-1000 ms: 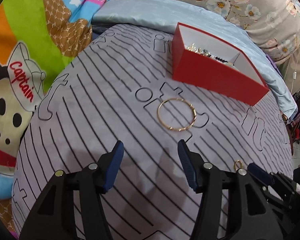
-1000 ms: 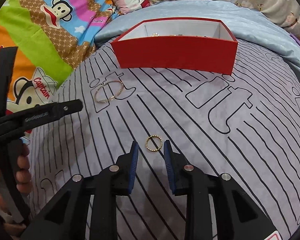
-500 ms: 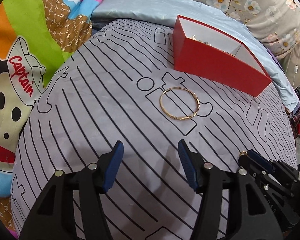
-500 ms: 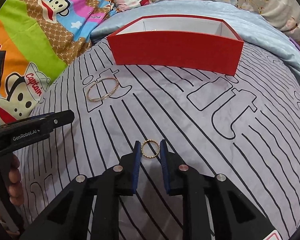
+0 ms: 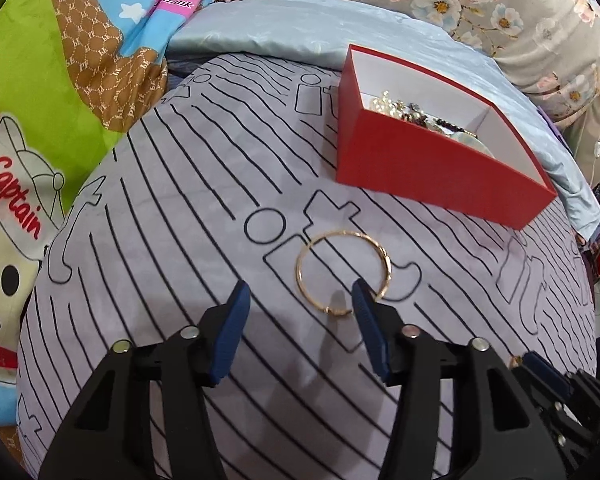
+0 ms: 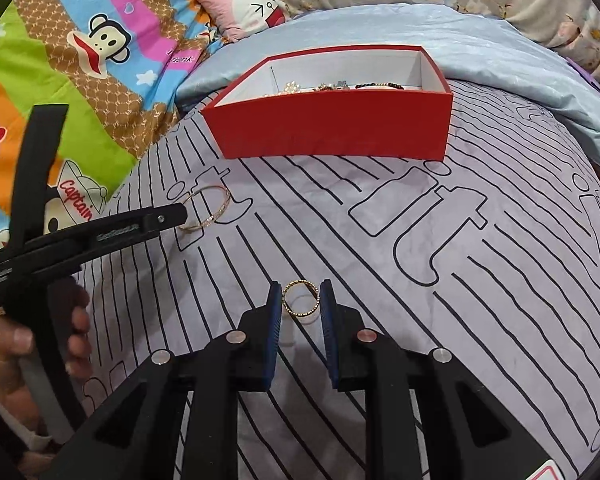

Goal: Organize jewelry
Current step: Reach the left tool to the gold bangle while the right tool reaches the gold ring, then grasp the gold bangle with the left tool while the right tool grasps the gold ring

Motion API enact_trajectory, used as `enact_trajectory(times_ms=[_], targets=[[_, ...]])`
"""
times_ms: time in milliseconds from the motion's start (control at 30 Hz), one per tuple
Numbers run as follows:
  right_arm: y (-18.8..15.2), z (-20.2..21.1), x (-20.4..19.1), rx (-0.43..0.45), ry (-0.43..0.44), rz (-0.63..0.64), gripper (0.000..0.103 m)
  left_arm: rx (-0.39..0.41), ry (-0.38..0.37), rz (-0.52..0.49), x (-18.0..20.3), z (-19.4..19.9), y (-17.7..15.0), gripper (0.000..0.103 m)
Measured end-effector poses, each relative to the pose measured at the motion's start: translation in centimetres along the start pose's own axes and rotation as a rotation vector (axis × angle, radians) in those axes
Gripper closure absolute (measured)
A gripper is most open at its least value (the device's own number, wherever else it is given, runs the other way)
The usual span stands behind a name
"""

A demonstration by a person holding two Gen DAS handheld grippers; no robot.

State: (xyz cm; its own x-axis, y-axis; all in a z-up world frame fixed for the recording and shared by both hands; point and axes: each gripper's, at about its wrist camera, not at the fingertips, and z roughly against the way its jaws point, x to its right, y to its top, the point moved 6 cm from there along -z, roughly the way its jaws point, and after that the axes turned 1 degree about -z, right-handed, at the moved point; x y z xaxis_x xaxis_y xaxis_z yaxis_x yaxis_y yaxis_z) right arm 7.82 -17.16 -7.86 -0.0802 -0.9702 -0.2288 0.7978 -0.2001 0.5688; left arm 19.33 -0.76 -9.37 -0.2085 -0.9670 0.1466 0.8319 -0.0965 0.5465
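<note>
A thin gold bangle (image 5: pixel 343 272) lies on the grey striped cover, just ahead of my open left gripper (image 5: pixel 300 300), whose right fingertip touches or overlaps its near rim. The bangle also shows in the right wrist view (image 6: pixel 208 209). A small gold ring (image 6: pixel 300 298) is pinched between the tips of my right gripper (image 6: pixel 300 300) and appears lifted off the cover. The red jewelry box (image 5: pixel 432 160) with white inside holds several pieces and stands beyond; it also shows in the right wrist view (image 6: pixel 332 128).
The left gripper's arm (image 6: pixel 92 236) and the hand holding it cross the left of the right wrist view. A light blue sheet (image 6: pixel 480 36), a cartoon blanket (image 5: pixel 40 100) and floral pillows (image 5: pixel 500 4) surround the grey cover (image 6: pixel 420 280).
My left gripper moved forward to the bangle, still open. My right gripper closed in around the small ring and now holds it between its tips.
</note>
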Motion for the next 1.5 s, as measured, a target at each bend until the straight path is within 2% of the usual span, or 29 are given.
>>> enact_trajectory(times_ms=[100,200,267,300,333,467,667,1000,1200,1300,1400,1500], targets=[[0.2,0.0,0.2,0.004,0.006,-0.008,0.085,-0.005,0.002,-0.015,0.3,-1.0,0.3,0.07],[0.4,0.0,0.4,0.005,0.01,-0.014,0.085,0.02,0.047,-0.058,0.8,-1.5,0.3,0.075],[0.4,-0.1,0.5,0.004,0.011,-0.018,0.085,0.027,0.052,-0.073,1.2,-1.6,0.3,0.086],[0.4,-0.1,0.5,0.004,0.012,-0.019,0.085,0.025,0.046,-0.07,1.2,-1.6,0.3,0.096],[0.4,-0.1,0.6,0.006,0.011,-0.021,0.085,0.02,0.032,-0.067,1.3,-1.7,0.3,0.099],[0.5,0.0,0.8,0.008,0.012,-0.025,0.085,0.012,0.003,-0.067,1.6,-1.5,0.2,0.102],[1.0,0.8,1.1,0.026,0.004,-0.025,0.085,0.0,-0.094,-0.037,2.2,0.5,0.0,0.102],[3.3,3.7,1.8,0.103,-0.01,-0.017,0.085,0.104,-0.171,-0.095,4.6,7.0,2.2,0.101],[6.9,5.1,2.5,0.159,0.007,-0.007,0.085,0.194,-0.212,-0.13,6.2,10.7,5.3,0.101],[9.4,5.1,2.8,0.186,0.001,0.017,0.085,0.236,-0.211,-0.146,7.2,11.3,7.4,0.101],[12.3,4.5,3.4,0.203,-0.004,0.034,0.085,0.267,-0.205,-0.151,8.0,10.6,9.9,0.101],[15.2,3.2,3.8,0.209,-0.004,0.04,0.085,0.264,-0.222,-0.138,8.8,8.7,12.2,0.101]])
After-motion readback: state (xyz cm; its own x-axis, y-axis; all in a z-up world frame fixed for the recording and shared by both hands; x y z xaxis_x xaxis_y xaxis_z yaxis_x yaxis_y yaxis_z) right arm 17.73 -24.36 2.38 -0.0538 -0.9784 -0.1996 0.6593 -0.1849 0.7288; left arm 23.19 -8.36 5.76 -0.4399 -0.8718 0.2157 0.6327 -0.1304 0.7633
